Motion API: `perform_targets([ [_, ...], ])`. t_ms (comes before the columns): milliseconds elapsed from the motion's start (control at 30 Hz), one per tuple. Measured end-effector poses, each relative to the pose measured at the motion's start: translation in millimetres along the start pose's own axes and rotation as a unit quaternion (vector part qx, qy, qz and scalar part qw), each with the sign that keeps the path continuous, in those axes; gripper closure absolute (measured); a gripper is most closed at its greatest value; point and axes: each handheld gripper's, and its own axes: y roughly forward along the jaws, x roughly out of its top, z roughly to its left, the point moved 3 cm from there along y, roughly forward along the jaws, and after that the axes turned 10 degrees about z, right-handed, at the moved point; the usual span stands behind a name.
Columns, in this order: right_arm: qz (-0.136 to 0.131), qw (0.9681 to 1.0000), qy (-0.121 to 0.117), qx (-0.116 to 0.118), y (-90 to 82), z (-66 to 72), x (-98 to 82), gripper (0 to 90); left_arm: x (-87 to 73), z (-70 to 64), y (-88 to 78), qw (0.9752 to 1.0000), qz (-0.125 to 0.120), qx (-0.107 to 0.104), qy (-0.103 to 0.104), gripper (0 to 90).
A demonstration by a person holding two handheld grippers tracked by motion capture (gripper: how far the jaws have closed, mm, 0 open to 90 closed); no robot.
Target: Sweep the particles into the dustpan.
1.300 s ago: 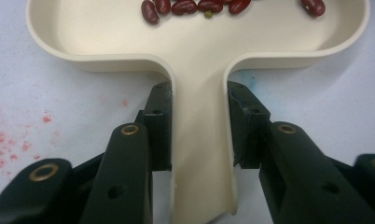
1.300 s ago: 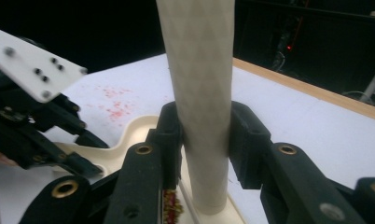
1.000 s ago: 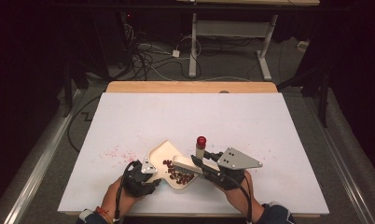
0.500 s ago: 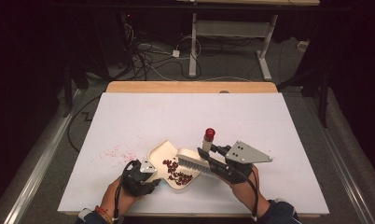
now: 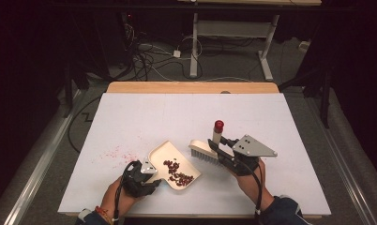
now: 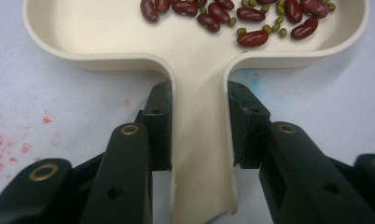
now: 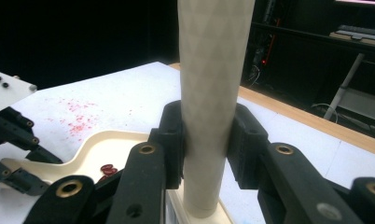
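Cream plastic dustpan (image 5: pixel 164 155), red kidney beans (image 5: pixel 178 174) inside, small green beans (image 6: pixel 259 22)

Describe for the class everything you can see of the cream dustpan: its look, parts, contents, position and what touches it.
The dustpan is cream, smooth and plastic-looking, with a shallow rounded tray, a raised rim and a narrow flat handle. It lies on the white table near the front edge. Dark red beans and small green ones sit in the tray. The left tool is shut on the handle, one jaw on each side. The brush is just to its right.
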Motion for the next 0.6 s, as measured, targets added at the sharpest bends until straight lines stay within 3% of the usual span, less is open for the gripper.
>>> perform_targets([
  [200, -0.018, 0.9998, 0.01, 0.004, 20.1, 2.8, 5.1, 70.1, -0.3, 0.8, 0.5, 1.0, -0.003, -0.003, -0.005, 63.0],
  [400, -0.012, 0.9997, -0.009, 0.02, 46.2, 22.9, 7.7, 70.1, -0.3, 2.3, 1.3, 0.9999, -0.008, -0.009, -0.01, 63.0],
  [600, -0.006, 0.9986, -0.02, 0.048, 49.1, 45.3, 10.9, 70.0, 0.3, 2.4, 2.4, 0.9995, -0.013, -0.014, -0.025, 63.0],
])
